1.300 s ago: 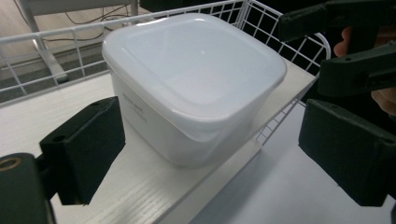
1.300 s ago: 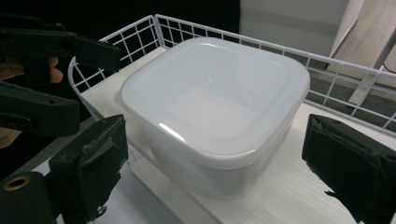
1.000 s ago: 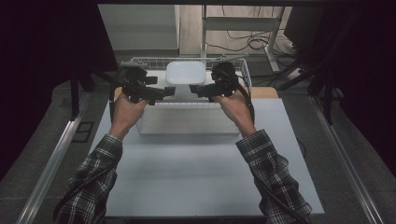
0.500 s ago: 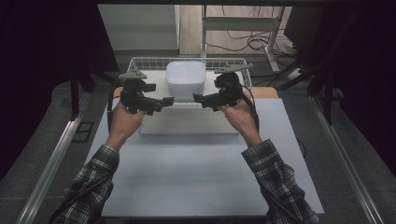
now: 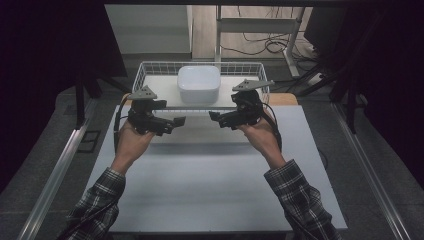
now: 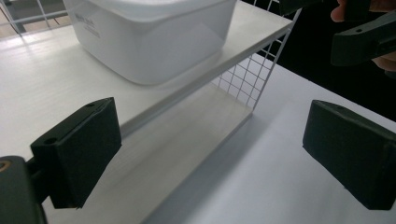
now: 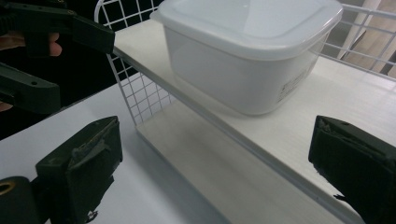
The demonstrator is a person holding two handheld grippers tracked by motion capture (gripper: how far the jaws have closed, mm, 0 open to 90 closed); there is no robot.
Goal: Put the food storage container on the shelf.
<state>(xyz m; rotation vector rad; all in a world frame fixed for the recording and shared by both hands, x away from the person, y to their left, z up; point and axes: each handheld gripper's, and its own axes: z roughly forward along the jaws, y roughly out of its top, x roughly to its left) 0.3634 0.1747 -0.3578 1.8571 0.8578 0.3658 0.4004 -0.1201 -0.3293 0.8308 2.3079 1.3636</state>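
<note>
Both grippers empty, jaws spread: left gripper [image 5: 172,123] at 10 o'clock, right gripper [image 5: 216,118] at 2 o'clock, above the table [image 5: 210,195]. Beyond, at 12, lidded white container [image 5: 199,84] sits on the wire rack's shelf [image 5: 155,86]. Placement looks finished; nothing evidently left.

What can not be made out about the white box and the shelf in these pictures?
- Contents of the box: the closed lid and cloudy walls hide them in every view.
- Small label print on the box: too small and blurred in the right gripper view.
- Lower shelf: its far part lies under the upper board, in shadow.
- Rack back side: not visible.
</note>
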